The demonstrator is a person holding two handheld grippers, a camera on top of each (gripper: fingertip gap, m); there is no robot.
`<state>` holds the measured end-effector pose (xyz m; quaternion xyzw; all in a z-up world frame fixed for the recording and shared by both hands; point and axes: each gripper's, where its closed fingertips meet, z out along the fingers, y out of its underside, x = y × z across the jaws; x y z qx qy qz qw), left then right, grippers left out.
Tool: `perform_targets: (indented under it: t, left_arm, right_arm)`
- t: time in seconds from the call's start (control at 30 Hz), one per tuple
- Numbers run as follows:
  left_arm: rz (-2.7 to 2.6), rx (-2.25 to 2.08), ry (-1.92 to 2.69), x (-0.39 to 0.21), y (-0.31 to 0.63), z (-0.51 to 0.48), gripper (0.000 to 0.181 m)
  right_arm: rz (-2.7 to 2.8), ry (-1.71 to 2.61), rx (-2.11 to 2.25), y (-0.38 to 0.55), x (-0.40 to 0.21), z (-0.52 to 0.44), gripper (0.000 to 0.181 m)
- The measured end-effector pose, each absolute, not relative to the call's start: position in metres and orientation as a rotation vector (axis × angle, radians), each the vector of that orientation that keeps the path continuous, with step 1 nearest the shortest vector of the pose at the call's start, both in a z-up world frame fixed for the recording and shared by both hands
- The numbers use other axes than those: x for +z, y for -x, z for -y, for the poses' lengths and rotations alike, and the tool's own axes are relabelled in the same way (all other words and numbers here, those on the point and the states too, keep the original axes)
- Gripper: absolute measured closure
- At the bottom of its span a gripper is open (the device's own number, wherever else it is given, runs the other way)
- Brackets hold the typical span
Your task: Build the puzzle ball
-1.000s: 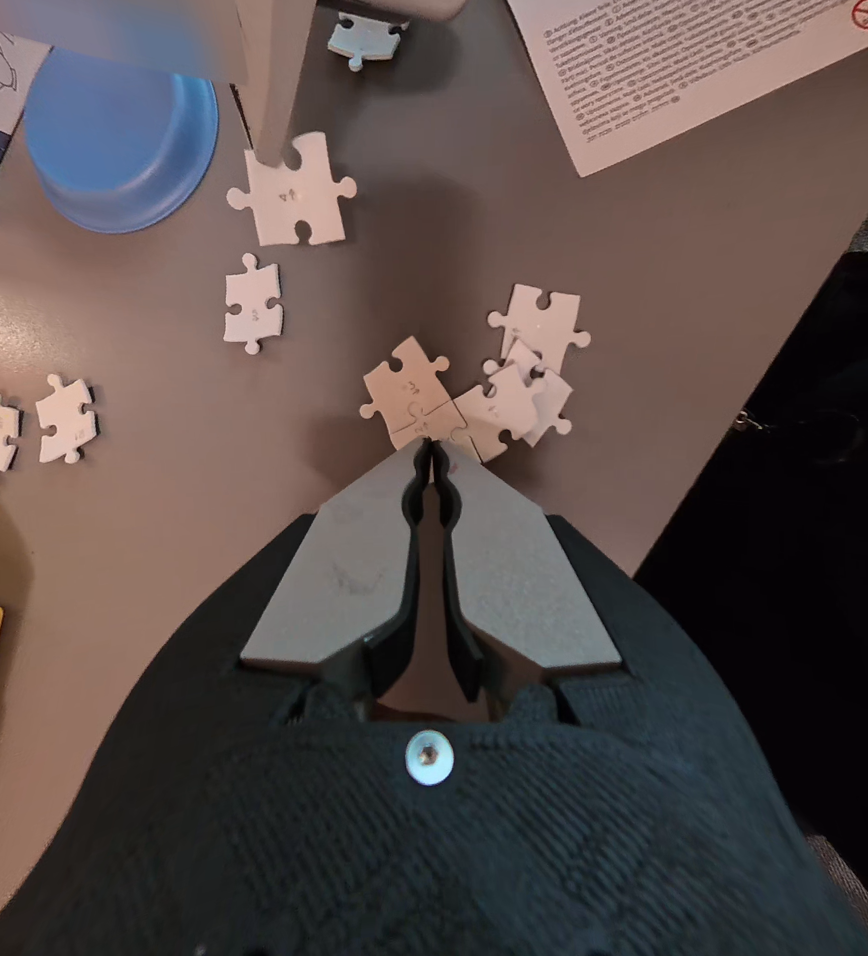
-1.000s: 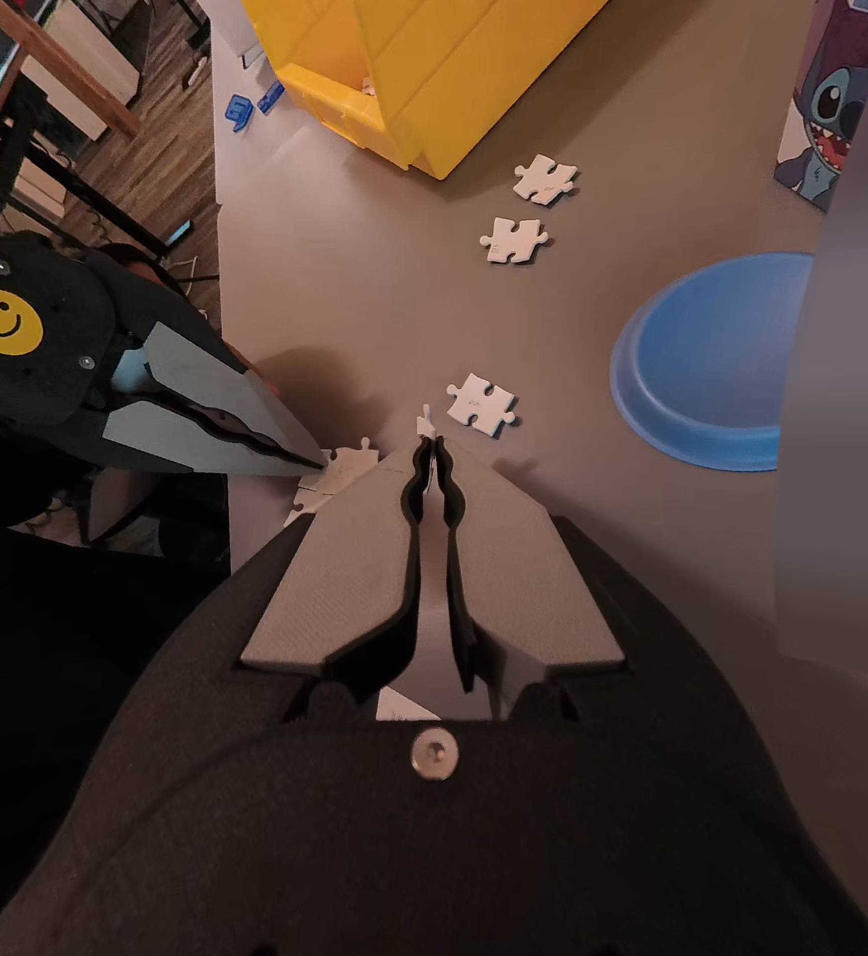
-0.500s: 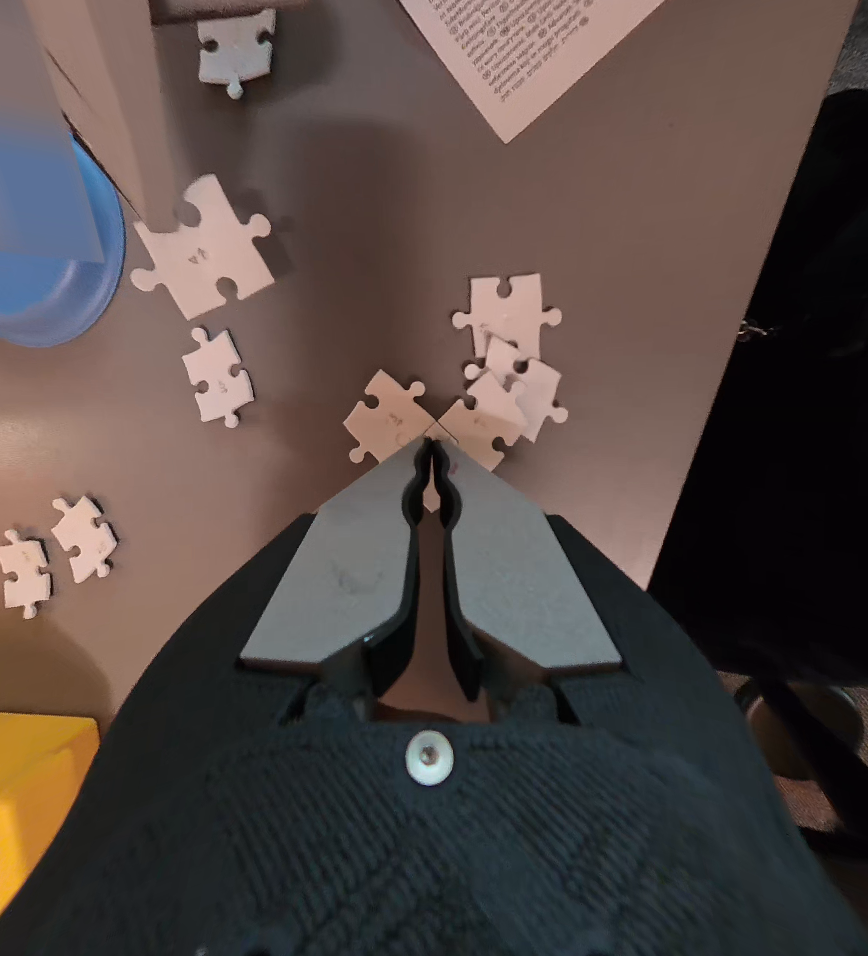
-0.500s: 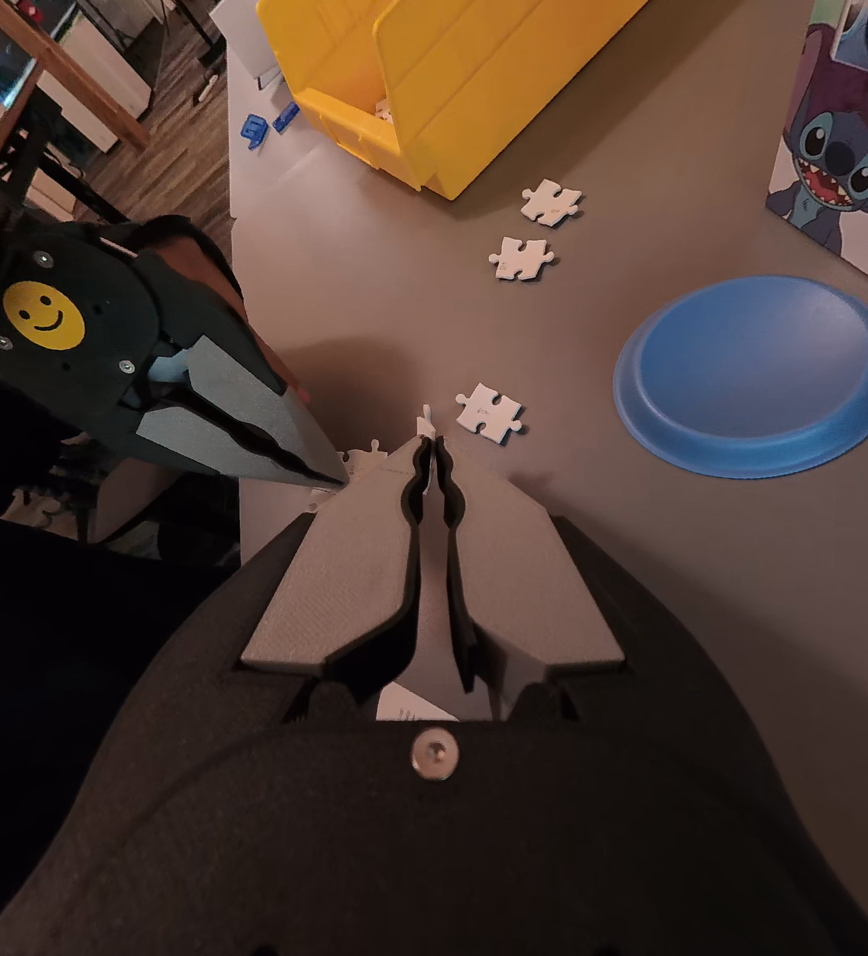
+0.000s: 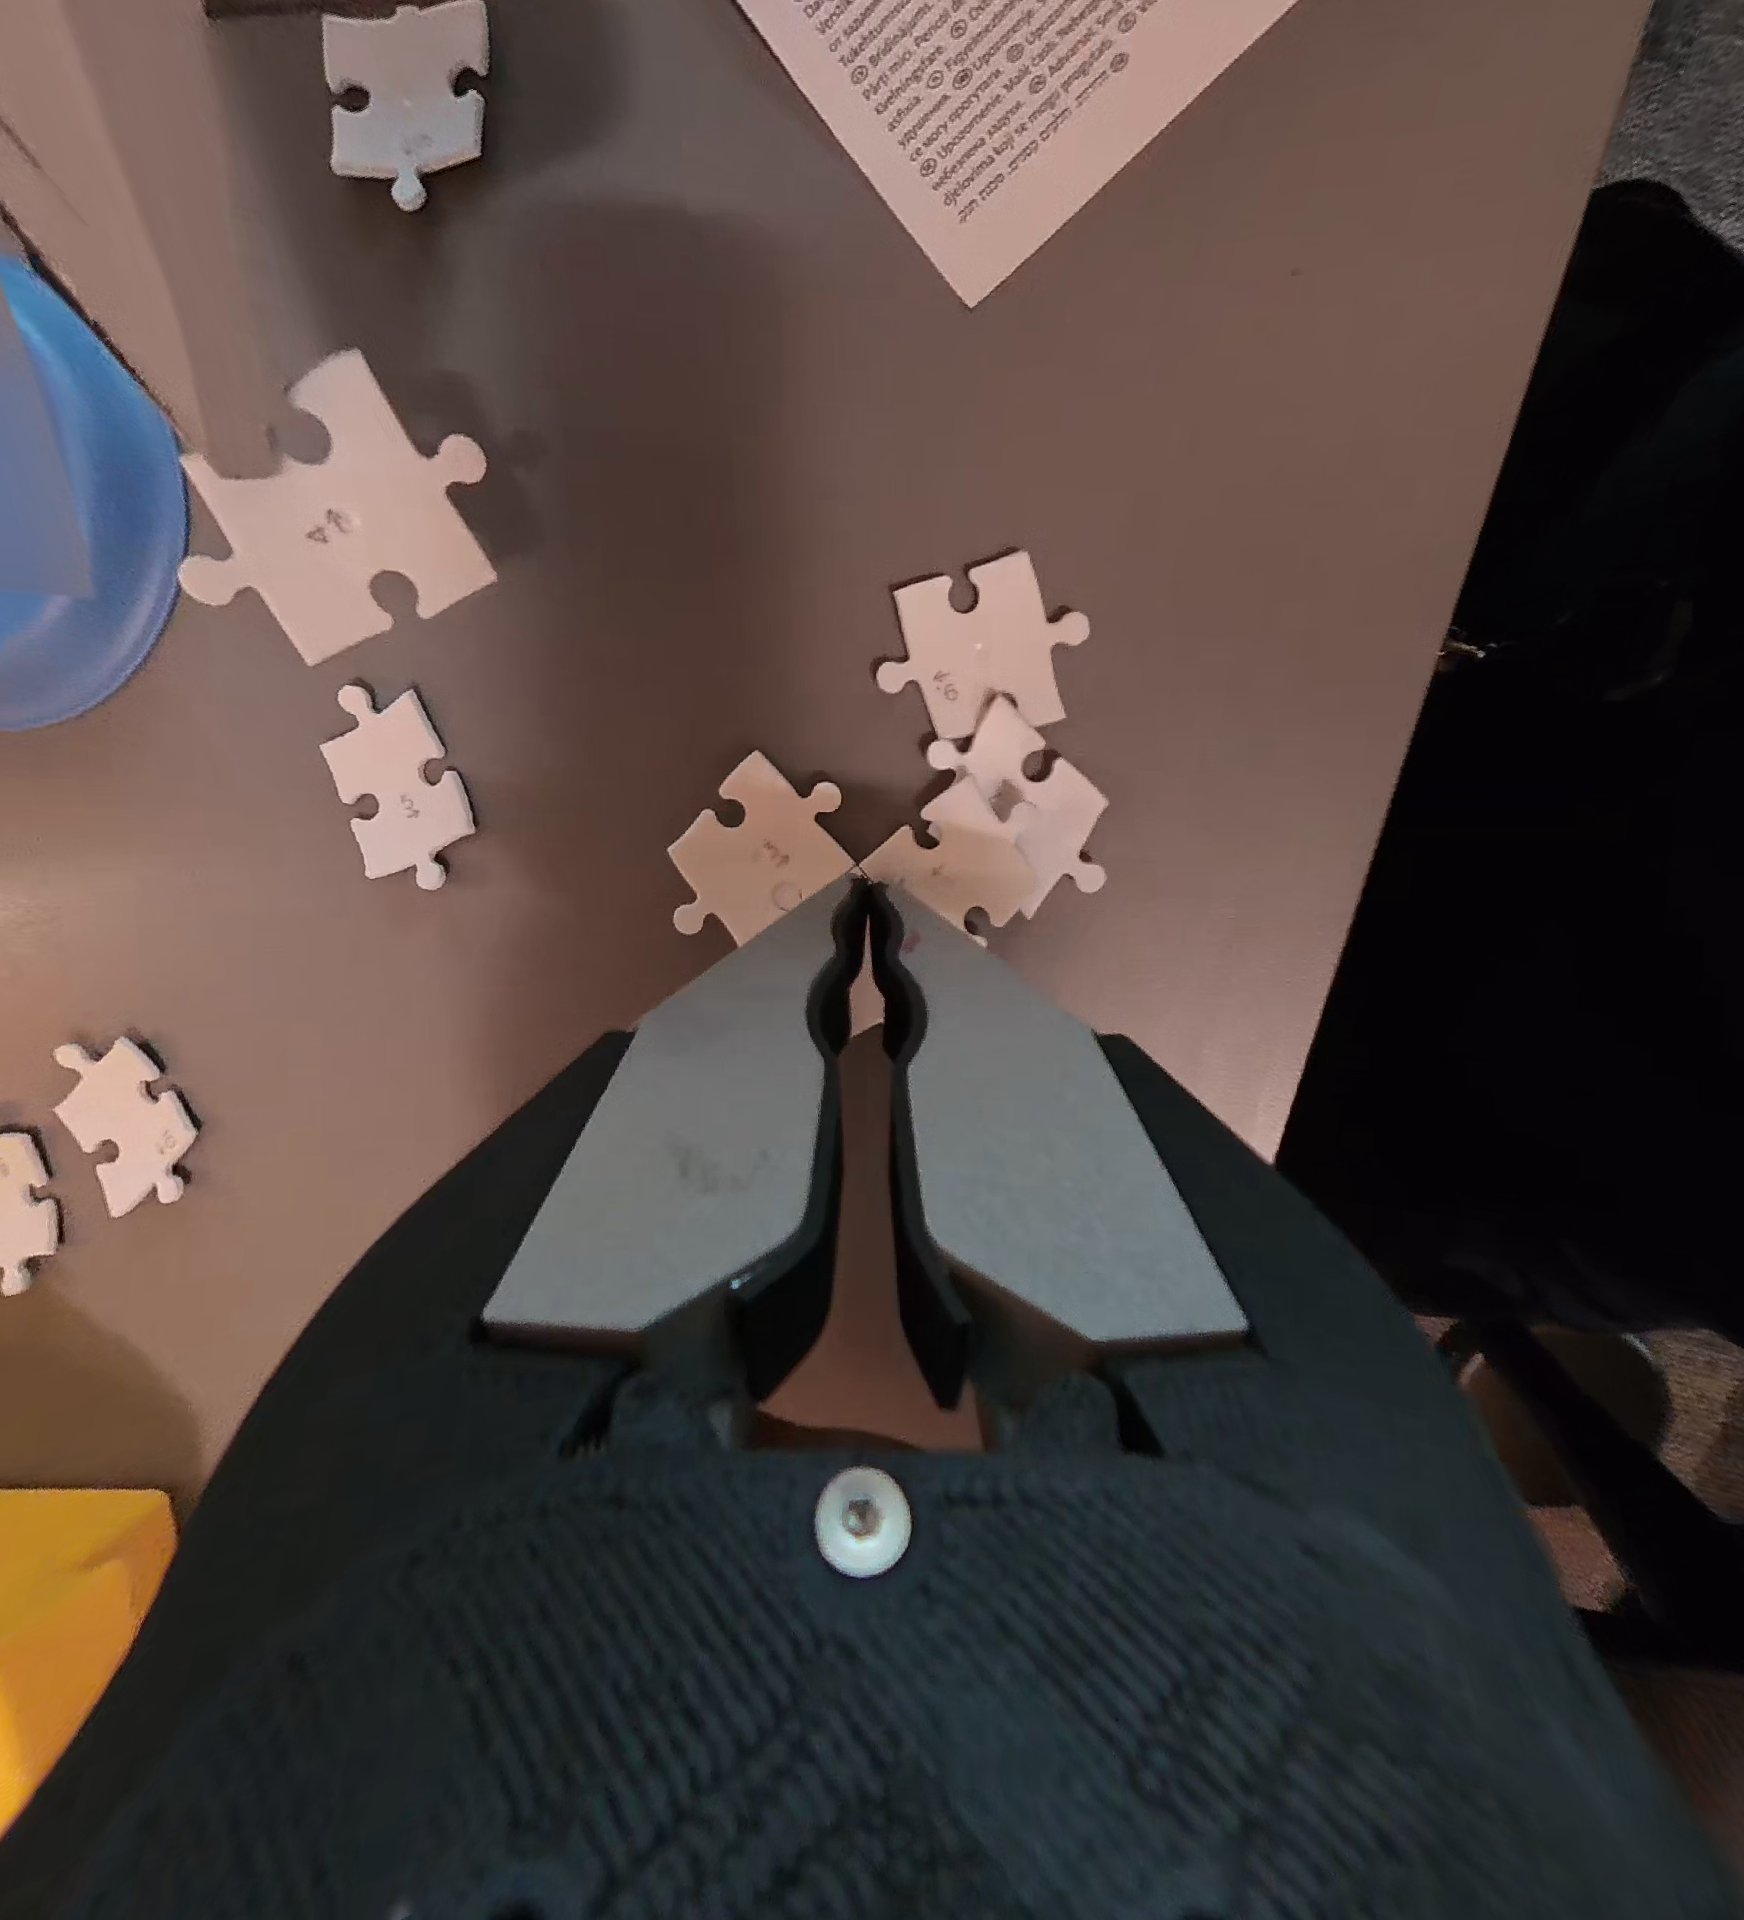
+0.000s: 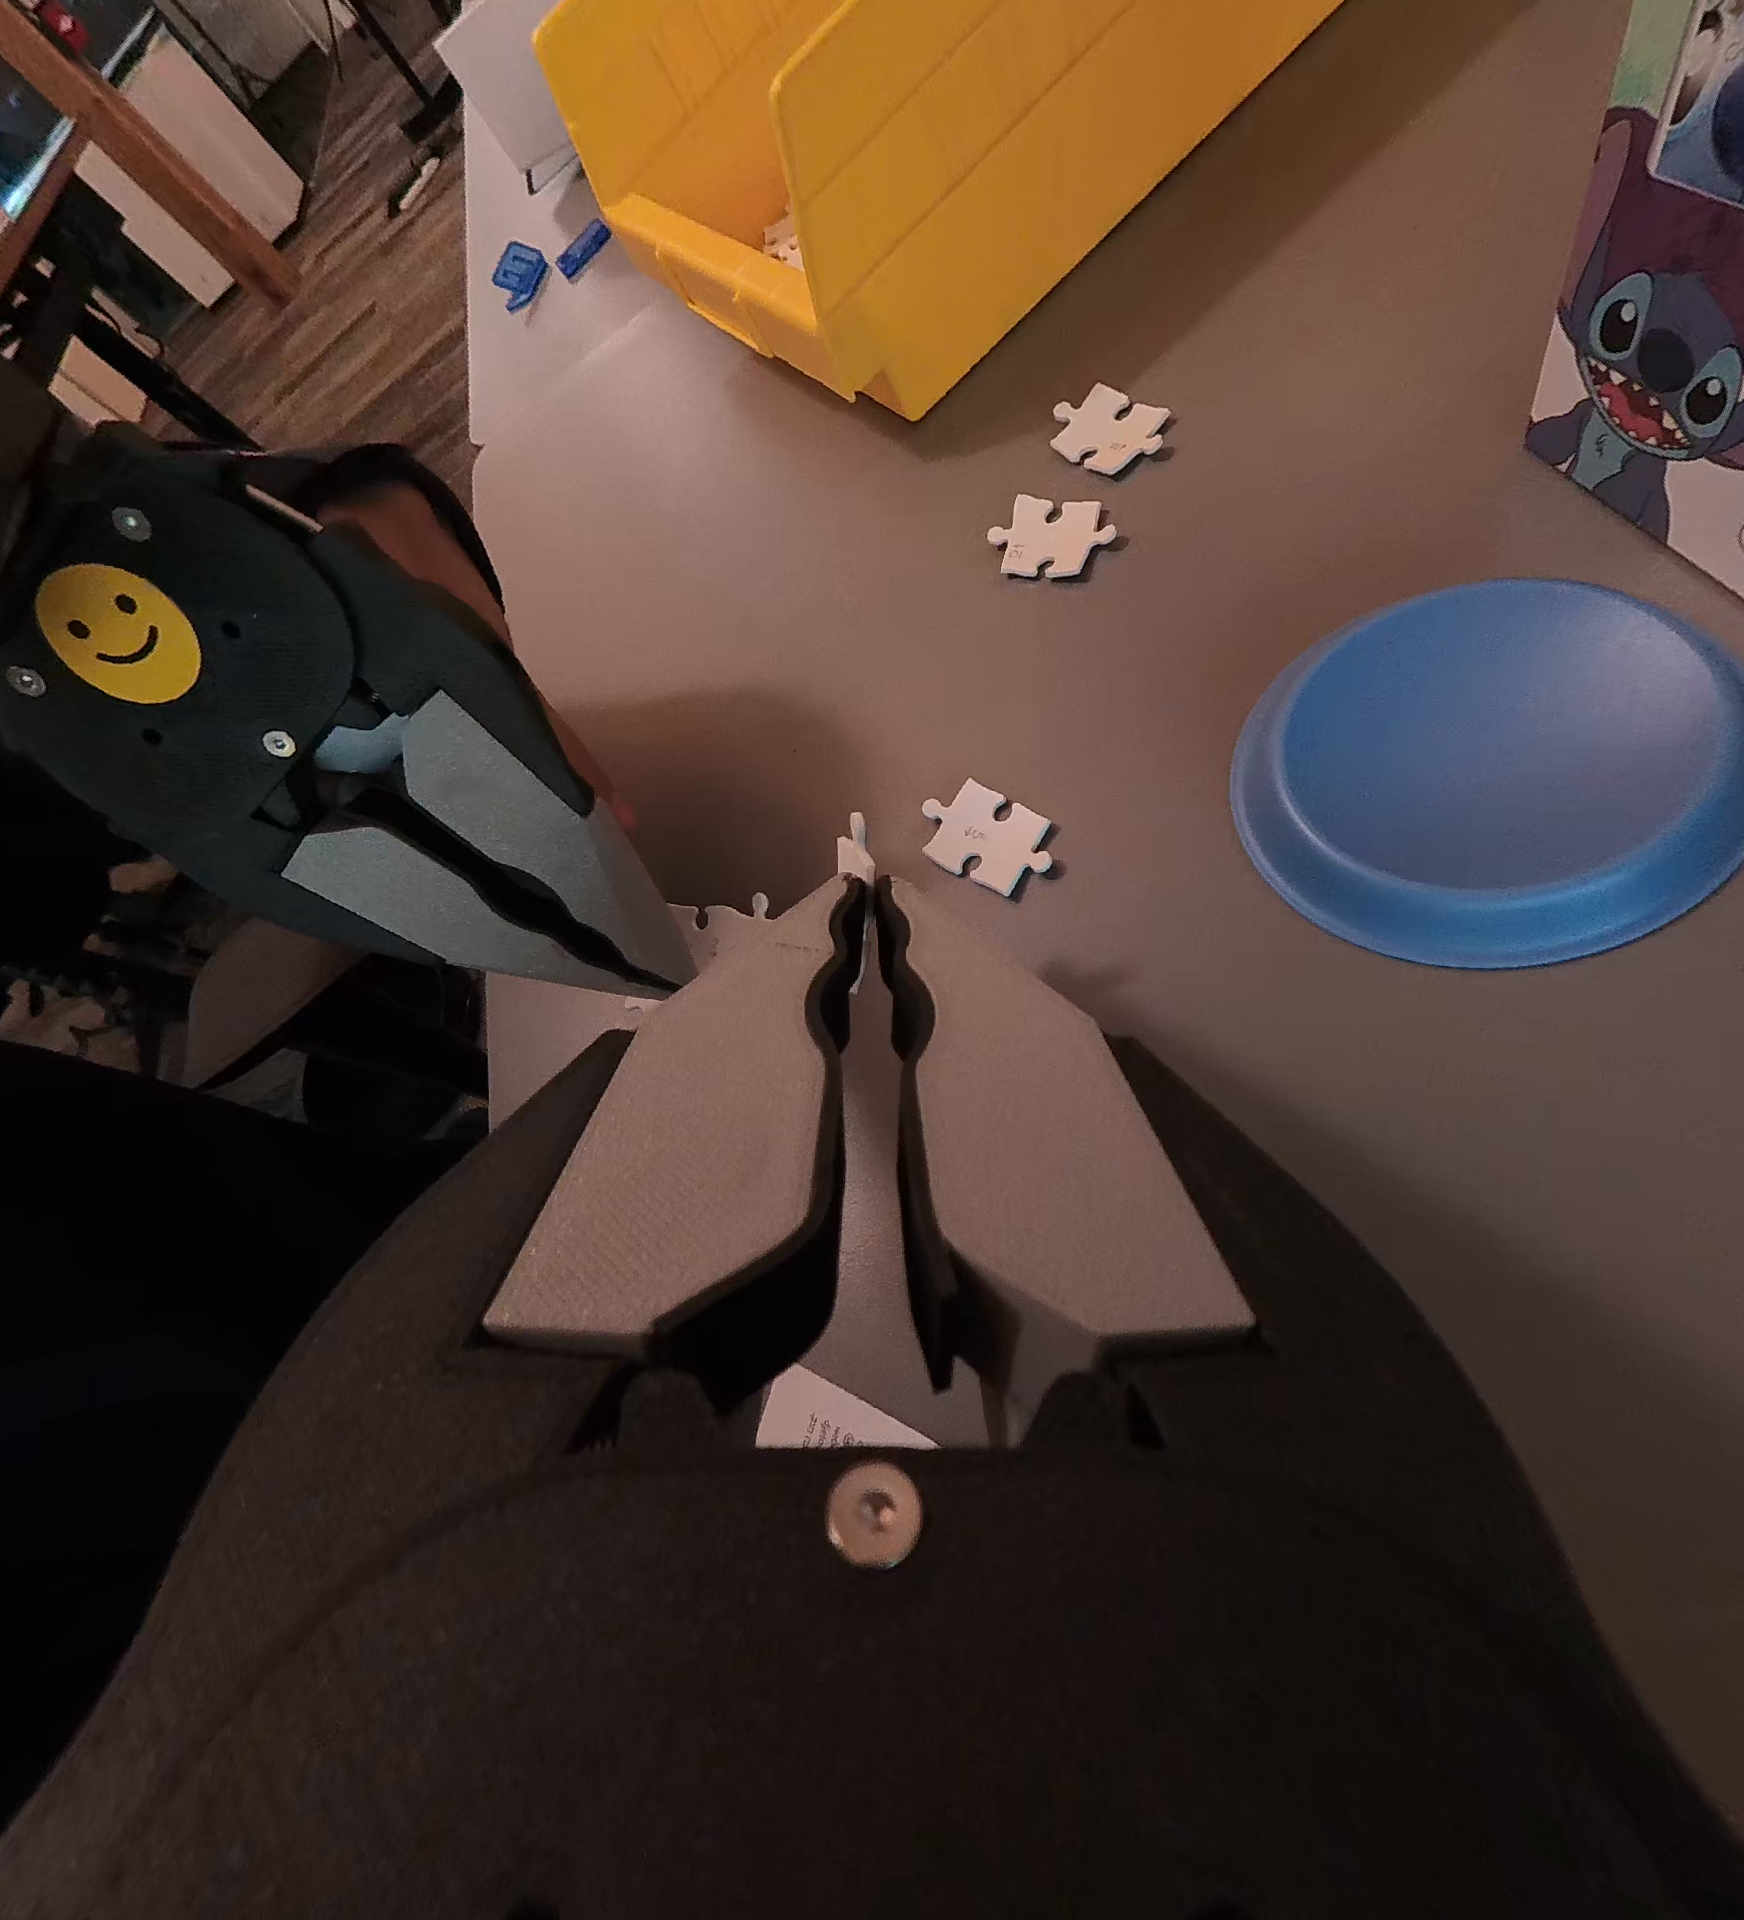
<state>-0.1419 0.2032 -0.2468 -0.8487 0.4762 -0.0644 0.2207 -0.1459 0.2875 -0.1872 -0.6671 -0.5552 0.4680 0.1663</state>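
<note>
Change: left gripper [image 5: 863, 902] rotated over the grey desk [image 5: 1211, 436] since a second ago, fingertips clenched on joined white cardboard puzzle pieces [image 5: 759, 857] near the desk's right edge.
Right gripper [image 6: 866, 896]: clamped on a large white puzzle piece [image 5: 343, 530], raised beside the round blue plastic dish [image 6: 1502, 769].
Meaning: probably lining up the next join.
Hidden: joined pieces' near edge under the fingers; held piece edge-on in right wrist view.

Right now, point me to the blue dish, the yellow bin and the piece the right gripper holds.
blue dish [image 6: 1502, 769]: right wrist view, on its hollow middle.
yellow bin [image 6: 961, 177]: right wrist view, on its near side wall.
held puzzle piece [image 6: 855, 854]: right wrist view, on the white edge sticking out past the fingertips.
</note>
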Motion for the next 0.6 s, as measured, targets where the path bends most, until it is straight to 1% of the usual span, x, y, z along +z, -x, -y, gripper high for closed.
perform_targets:
  t: [0.13, 0.47, 0.6]
  left_arm:
    - [-1.223, -0.178, 2.371, -0.247, 0.142, -0.204, 0.181]
    - [-0.636, -0.022, 2.366, -0.245, 0.16, -0.213, 0.181]
    - [-0.463, -0.073, 2.331, -0.245, 0.164, -0.215, 0.181]
  right_arm:
    - [1.589, 1.897, 1.335, 0.146, -0.187, -0.285, 0.181]
    - [1.645, 1.905, 1.337, 0.149, -0.195, -0.273, 0.181]
    - [1.696, 1.915, 1.357, 0.152, -0.203, -0.258, 0.181]
